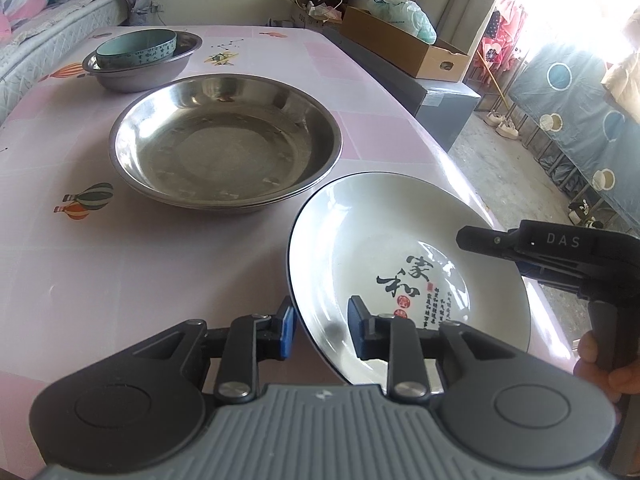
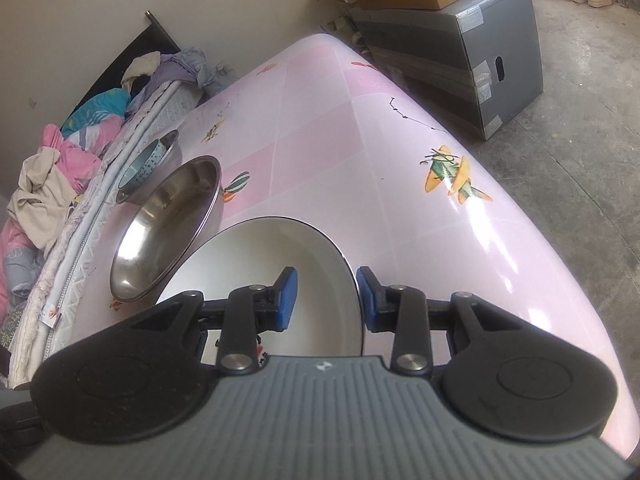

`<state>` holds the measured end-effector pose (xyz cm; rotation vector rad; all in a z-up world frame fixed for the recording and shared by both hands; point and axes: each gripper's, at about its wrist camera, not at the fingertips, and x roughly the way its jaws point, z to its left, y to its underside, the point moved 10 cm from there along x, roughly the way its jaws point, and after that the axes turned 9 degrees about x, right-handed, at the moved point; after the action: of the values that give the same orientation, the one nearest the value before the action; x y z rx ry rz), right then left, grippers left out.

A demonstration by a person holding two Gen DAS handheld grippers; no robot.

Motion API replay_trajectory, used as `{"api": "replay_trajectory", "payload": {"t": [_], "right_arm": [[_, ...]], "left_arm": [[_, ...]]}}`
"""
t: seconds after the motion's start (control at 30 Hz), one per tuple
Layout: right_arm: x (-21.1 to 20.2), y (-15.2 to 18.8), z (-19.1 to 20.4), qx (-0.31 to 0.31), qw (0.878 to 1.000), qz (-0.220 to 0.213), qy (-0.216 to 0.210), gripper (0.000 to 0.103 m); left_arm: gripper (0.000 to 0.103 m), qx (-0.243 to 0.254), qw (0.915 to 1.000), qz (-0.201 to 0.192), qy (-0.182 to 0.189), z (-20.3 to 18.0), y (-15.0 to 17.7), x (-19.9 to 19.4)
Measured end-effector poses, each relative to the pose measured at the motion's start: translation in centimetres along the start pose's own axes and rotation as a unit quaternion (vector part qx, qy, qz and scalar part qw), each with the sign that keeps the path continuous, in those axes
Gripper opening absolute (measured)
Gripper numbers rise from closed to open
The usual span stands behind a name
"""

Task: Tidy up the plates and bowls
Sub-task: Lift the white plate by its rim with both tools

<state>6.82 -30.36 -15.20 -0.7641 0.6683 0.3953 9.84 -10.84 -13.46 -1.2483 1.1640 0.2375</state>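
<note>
Steel: two plates (image 1: 228, 140) (stacked), one bowl (image 1: 140, 72).

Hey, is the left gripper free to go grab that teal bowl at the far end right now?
Probably not: the left gripper straddles the white plate rim, and the big steel dish lies between it and the teal bowl.

One white plate (image 1: 384, 248), perhaps two stacked steel plates (image 1: 228, 140), two bowls (image 1: 136, 54).
</note>
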Motion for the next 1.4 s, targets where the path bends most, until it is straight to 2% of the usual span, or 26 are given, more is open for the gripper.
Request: {"api": "replay_trajectory", "payload": {"t": [0.37, 0.53, 1.4], "right_arm": [[-0.8, 0.8, -0.1, -0.013, 1.000, -0.002, 0.014, 0.033], [-0.7, 0.7, 0.3, -0.018, 1.000, -0.003, 0.026, 0.033], [-0.1, 1.0, 0.8, -0.017, 1.000, 0.002, 0.023, 0.036]], "left_arm": [[0.029, -0.004, 1.0000, 0.001, 0.004, 0.0, 0.1, 0.5], [0.034, -0.010, 0.9999, 0.000, 0.005, 0.0, 0.0, 0.5], [0.038, -0.013, 0.9999, -0.001, -0.002, 0.2, 0.1, 0.2]]}}
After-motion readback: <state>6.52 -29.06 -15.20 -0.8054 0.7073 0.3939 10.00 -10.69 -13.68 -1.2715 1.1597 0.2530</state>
